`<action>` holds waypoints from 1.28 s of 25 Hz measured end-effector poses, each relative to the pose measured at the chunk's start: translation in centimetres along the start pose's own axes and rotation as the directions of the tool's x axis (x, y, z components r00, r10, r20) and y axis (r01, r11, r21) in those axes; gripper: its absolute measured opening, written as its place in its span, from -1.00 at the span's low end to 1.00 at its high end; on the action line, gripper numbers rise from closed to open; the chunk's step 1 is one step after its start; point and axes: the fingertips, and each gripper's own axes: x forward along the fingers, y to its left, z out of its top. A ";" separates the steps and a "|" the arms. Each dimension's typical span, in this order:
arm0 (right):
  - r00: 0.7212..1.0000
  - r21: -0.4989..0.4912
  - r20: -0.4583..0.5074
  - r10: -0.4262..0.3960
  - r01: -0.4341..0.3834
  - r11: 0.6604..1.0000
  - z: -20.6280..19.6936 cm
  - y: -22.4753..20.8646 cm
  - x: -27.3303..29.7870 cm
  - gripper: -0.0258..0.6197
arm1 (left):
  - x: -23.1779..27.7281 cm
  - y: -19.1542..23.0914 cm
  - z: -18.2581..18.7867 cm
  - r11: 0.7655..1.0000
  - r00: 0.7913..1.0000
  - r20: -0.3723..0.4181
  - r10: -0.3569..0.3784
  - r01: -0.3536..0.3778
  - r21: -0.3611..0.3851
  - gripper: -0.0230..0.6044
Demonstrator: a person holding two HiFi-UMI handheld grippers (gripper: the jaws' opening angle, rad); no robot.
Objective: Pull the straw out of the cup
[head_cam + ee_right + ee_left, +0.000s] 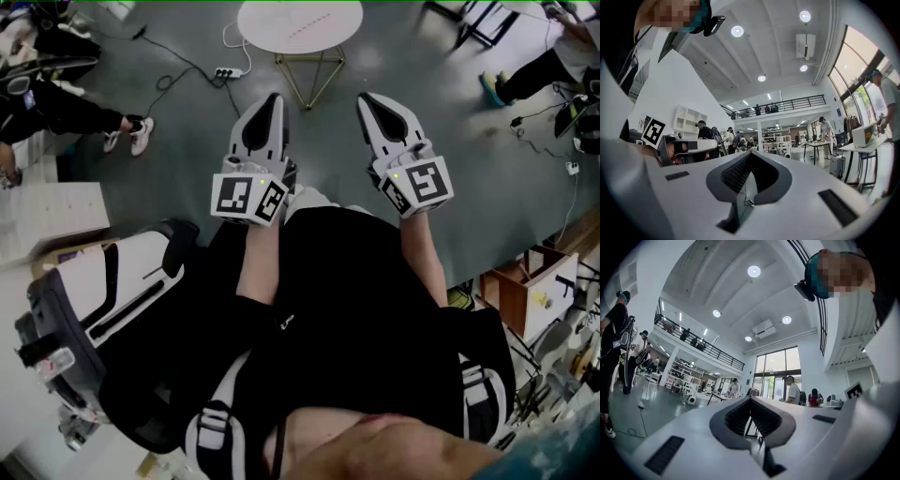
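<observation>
No cup and no straw show in any view. In the head view my left gripper [271, 99] and right gripper [368, 99] are held side by side at waist height, pointing forward over the grey floor. Both are shut, jaws meeting at the tips with nothing between them. The left gripper view looks along the shut left gripper [751, 400] into a large hall with tall windows. In the right gripper view the shut right gripper [751, 154] points toward a mezzanine, shelving and distant tables.
A round white table [298, 23] on gold wire legs stands just ahead, a power strip [228, 72] and cable beside it. A person's legs [89, 117] are at the left, another person [530, 66] at the far right. An open cardboard box [530, 295] sits at right.
</observation>
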 end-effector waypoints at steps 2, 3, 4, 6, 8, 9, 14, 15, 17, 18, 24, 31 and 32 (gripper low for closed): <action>1.000 -0.012 0.000 0.007 -0.007 1.000 0.2 -0.4 0.1 -0.87 | 0.5 -0.3 0.0 1.000 1.000 0.003 -0.004 0.004 -0.002 -0.90; 1.000 -0.014 -0.001 0.008 -0.008 1.000 0.3 -0.7 0.1 -0.87 | 0.6 -0.4 0.0 1.000 1.000 0.004 -0.002 0.002 -0.002 -0.90; 1.000 -0.012 0.001 0.006 -0.006 1.000 0.3 -0.9 0.0 -0.87 | 0.6 -0.4 0.1 1.000 1.000 0.003 0.002 -0.002 -0.001 -0.90; 1.000 0.007 0.013 -0.007 0.007 1.000 0.5 -1.5 -0.2 -0.87 | 0.5 -0.3 0.4 1.000 1.000 0.004 0.012 -0.012 0.003 -0.90; 0.999 0.031 0.032 -0.018 0.017 0.999 0.8 -2.0 -0.2 -0.87 | 0.5 -0.4 0.6 1.000 1.000 0.006 0.014 -0.015 0.011 -0.90; 0.999 0.038 0.036 -0.022 0.021 0.999 0.8 -2.1 -0.1 -0.87 | 0.5 -0.4 0.6 1.000 1.000 0.006 0.013 -0.013 0.015 -0.90; 1.000 0.034 0.026 -0.018 0.017 0.999 0.2 -2.1 0.9 -0.87 | 0.1 0.9 0.6 0.999 0.999 0.008 0.036 -0.037 0.017 -0.90; 1.000 0.032 0.025 -0.018 0.018 0.999 0.2 -2.2 1.1 -0.87 | 0.2 1.2 0.5 0.999 0.999 0.009 0.042 -0.042 0.016 -0.90; 0.999 0.025 0.029 -0.022 0.022 0.999 0.2 -2.6 1.6 -0.87 | 0.5 2.0 0.5 0.999 0.999 0.015 0.046 -0.046 0.015 -0.90; 0.999 0.024 0.032 -0.028 0.027 0.999 0.1 -2.9 1.8 -0.87 | 0.8 2.3 0.4 0.999 0.999 0.017 0.044 -0.044 0.014 -0.90; 0.997 0.047 0.038 -0.072 0.070 0.996 -0.6 -5.5 4.2 -0.87 | 2.4 4.9 0.0 0.999 0.999 0.024 0.048 -0.048 -0.004 -0.90; 0.998 0.074 -0.007 -0.070 0.071 0.995 -2.7 -7.5 8.1 -0.87 | 5.1 8.5 -1.9 0.996 0.996 -0.019 0.083 -0.083 -0.042 -0.90; 0.998 0.073 -0.012 -0.064 0.064 0.995 -3.0 -7.7 8.8 -0.87 | 5.7 9.3 -2.2 0.995 0.996 -0.026 0.089 -0.090 -0.048 -0.90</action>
